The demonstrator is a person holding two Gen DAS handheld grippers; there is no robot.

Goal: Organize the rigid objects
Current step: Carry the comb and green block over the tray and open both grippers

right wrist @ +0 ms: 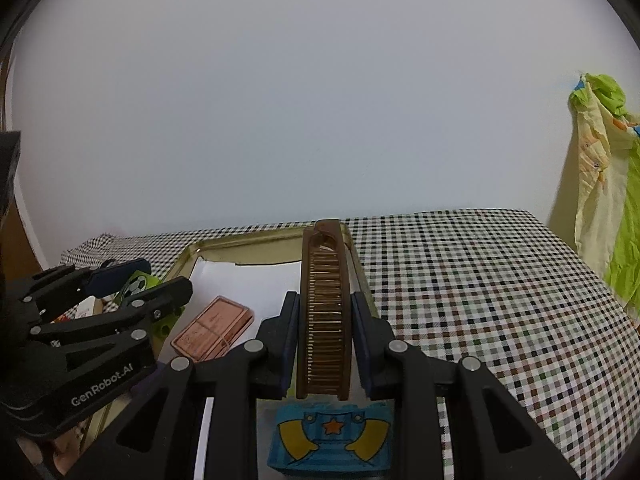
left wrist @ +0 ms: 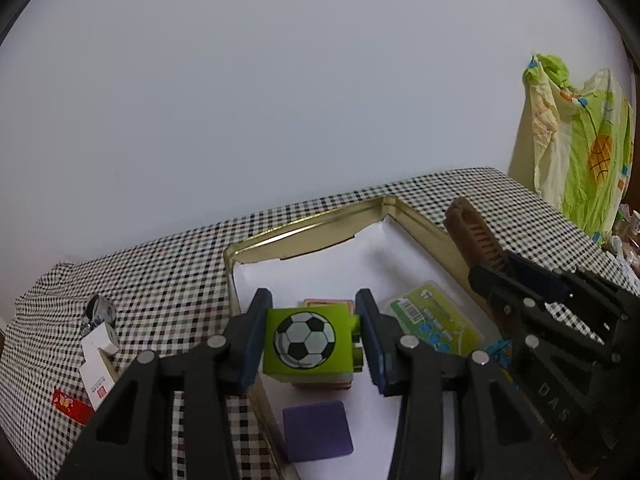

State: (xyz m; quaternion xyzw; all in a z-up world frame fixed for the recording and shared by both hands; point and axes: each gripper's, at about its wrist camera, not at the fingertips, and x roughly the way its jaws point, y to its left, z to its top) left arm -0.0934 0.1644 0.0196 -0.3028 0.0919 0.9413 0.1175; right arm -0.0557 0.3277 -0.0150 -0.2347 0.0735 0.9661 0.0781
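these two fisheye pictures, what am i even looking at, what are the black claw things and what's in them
The black claws are two hand-held grippers; a person holds one in each hand, and each carries a wide-angle camera looking out along its two fingers. One picture comes from each camera.

In the left camera's picture, the left gripper clamps a green block with a football print. In the right camera's picture, the right gripper is shut on a brown comb.

Both hang over a gold tin tray lined with white paper, standing on a checkered tablecloth. In the tray lie a purple square, a green clear-lidded packet, a copper-coloured case and a blue block with a star.
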